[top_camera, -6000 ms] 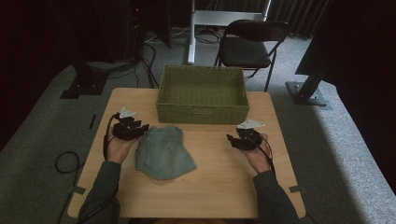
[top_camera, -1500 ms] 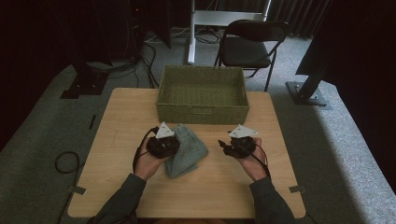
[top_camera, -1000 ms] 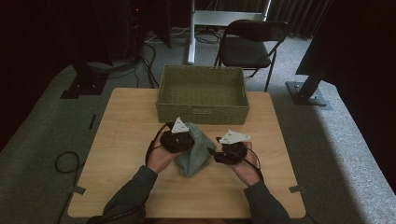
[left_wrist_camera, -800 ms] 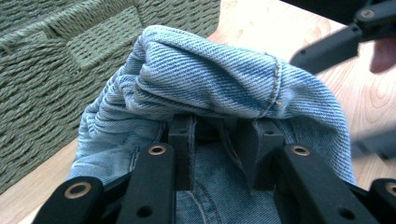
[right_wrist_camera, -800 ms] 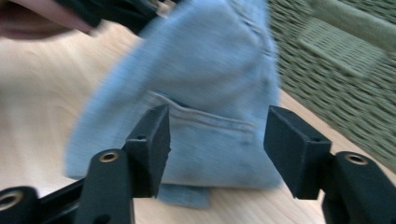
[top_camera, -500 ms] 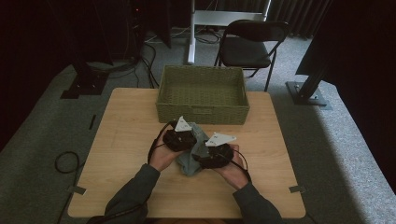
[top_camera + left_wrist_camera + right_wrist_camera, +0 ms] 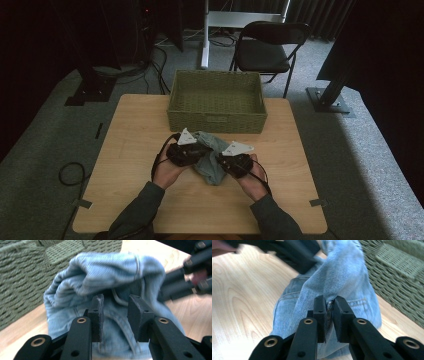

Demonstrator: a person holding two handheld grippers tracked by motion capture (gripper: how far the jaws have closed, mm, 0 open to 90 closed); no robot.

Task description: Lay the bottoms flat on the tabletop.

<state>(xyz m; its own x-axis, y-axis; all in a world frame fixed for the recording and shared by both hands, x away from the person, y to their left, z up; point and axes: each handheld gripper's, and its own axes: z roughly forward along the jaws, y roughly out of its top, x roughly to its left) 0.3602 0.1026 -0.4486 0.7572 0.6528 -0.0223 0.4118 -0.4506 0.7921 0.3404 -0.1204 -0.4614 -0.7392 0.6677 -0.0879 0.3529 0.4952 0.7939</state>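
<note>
A crumpled blue denim cloth [image 7: 210, 161] lies on the wooden table [image 7: 125, 150], just in front of the woven basket [image 7: 217, 120]. My left gripper [image 7: 201, 151] meets it from the left. In the left gripper view that gripper [image 7: 115, 305] has just been opening; its pads stand apart around a fold of the denim [image 7: 107, 275] without pressing on it. My right gripper [image 7: 220, 162] comes in from the right. In the right gripper view it [image 7: 329, 303] has just closed and pinches a ridge of the denim [image 7: 342, 272].
The olive-green basket stands open at the table's far edge, with nothing in it. Behind the table are a black folding chair [image 7: 265, 47] and stand bases on grey carpet. Bare tabletop lies to either side of the hands.
Both hands have come together at the table's middle. The left one dragged the cloth right and bunched it up. The right gripper reached the cloth and shut on a fold.
</note>
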